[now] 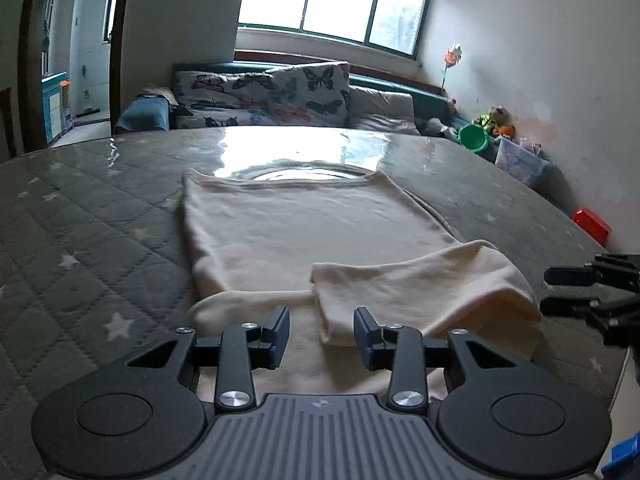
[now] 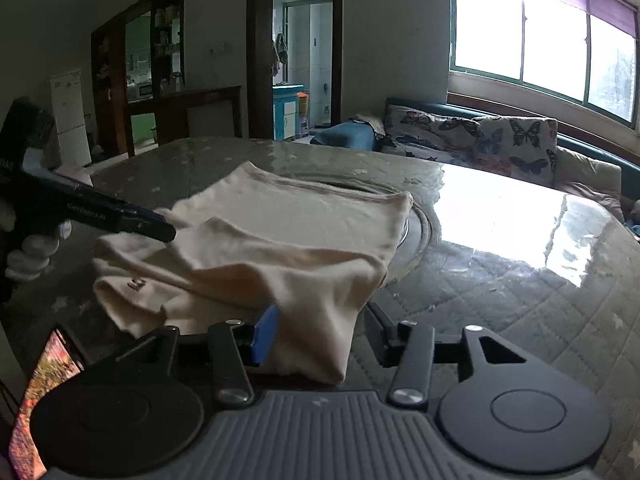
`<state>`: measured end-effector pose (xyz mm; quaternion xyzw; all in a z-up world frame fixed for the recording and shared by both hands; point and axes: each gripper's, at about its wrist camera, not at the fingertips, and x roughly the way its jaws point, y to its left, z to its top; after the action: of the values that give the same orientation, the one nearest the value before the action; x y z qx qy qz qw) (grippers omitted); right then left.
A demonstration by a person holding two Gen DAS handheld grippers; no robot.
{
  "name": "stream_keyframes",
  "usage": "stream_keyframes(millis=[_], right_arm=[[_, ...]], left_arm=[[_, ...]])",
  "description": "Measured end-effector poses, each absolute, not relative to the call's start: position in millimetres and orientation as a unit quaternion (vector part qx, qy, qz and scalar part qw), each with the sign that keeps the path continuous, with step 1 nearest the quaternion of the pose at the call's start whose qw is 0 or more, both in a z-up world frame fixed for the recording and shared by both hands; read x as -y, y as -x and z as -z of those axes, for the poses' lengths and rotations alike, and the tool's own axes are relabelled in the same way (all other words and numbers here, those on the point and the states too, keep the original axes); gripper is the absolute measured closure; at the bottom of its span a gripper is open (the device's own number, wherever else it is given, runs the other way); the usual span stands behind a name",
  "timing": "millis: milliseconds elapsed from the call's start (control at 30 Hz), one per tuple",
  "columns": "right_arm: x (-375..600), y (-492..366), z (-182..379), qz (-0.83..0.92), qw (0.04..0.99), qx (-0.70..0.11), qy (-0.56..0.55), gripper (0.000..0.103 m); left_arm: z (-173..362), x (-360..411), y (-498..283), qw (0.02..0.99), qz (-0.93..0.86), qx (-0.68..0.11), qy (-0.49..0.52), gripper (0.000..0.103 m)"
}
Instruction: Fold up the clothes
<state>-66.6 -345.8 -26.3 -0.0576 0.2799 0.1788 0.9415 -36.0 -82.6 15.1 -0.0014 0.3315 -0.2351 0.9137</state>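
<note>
We have one sleeve (image 1: 420, 288) folded onto the cream shirt (image 1: 304, 220), both grippers (image 1: 322, 330) (image 2: 322, 334) released, further folds left

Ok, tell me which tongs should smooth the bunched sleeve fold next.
Right. The right tongs stand open with the bunched fold of the cream garment between them; the left tongs sit open nearer its other edge.

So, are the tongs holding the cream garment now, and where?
Nothing is held: left tongs and right tongs are open over the cream garment.
</note>
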Motion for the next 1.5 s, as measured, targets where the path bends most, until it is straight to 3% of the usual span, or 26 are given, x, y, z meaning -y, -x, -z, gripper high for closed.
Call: stream_keyframes(millis=[100,167,367,533,600,967,1333,1500], right_arm=[[339.2,65.2,37.5,-0.161,0.943,-0.284,0.062,0.052],[337.3,65.4,41.2,-0.151,0.946,-0.281,0.063,0.052],[330.3,67.2,50.5,-0.122,0.951,-0.275,0.071,0.05],[323.7,72.3,49.1,-0.123,0.954,-0.261,0.078,0.049],[318.3,72.9,49.2,-0.126,0.955,-0.256,0.085,0.042],[320.3,81.9,49.0,-0.02,0.959,-0.24,0.147,0.038],[330.5,98.6,47.4,-0.041,0.948,-0.276,0.15,0.036],[349.5,95.9,19.0,-0.067,0.957,-0.272,0.075,0.038]], left_arm=[[-10.3,88.5,33.3,0.912,0.234,-0.337,-0.002,0.066],[-7.3,89.1,32.8,0.911,0.233,-0.341,0.0,0.079],[-5.8,94.1,35.9,0.916,0.23,-0.329,-0.005,0.097],[-20.6,91.5,41.6,0.925,0.23,-0.302,0.016,0.098],[-28.8,92.5,44.3,0.928,0.235,-0.288,0.017,0.098],[-59.5,88.7,59.8,0.939,0.248,-0.237,0.028,0.098],[-23.0,79.2,60.7,0.924,0.224,-0.31,-0.025,0.093],[-32.5,69.6,58.1,0.931,0.212,-0.296,-0.008,0.093]])
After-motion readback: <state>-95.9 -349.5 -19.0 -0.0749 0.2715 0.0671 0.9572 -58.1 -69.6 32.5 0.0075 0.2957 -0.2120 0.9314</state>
